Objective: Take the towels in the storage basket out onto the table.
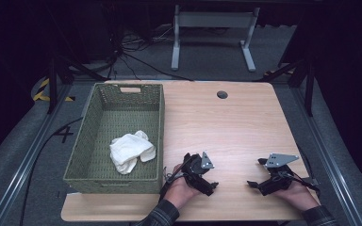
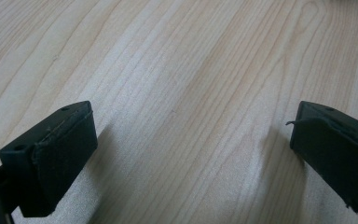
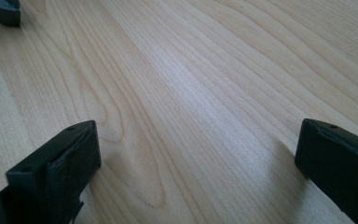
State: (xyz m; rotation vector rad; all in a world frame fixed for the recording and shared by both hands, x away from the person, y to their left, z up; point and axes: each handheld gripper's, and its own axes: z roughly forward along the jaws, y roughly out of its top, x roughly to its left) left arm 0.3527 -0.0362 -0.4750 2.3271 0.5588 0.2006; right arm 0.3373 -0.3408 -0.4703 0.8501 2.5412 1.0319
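White cloth (image 1: 132, 151) lies crumpled inside one green woven basket (image 1: 90, 141), left of the left gripper (image 1: 199, 173), its long axis running left to right. Two grippers rest on the pale wood desk (image 1: 226, 127); the right gripper (image 1: 274, 175) lies well apart. Grey floor and black curtains surround.

Left gripper view: fingers (image 2: 51, 161) apart over bare desk.

Right gripper view: fingers (image 3: 58, 175) apart, nothing between.

The worktop (image 1: 226, 132) is pale wood with a streaky grain. A woven olive-green basket (image 1: 153, 117) holds a white cloth (image 1: 131, 150). Both tongs, left (image 1: 211, 186) and right (image 1: 253, 183), are black with grey plates. The sleeves (image 1: 162, 215) are dark plaid.
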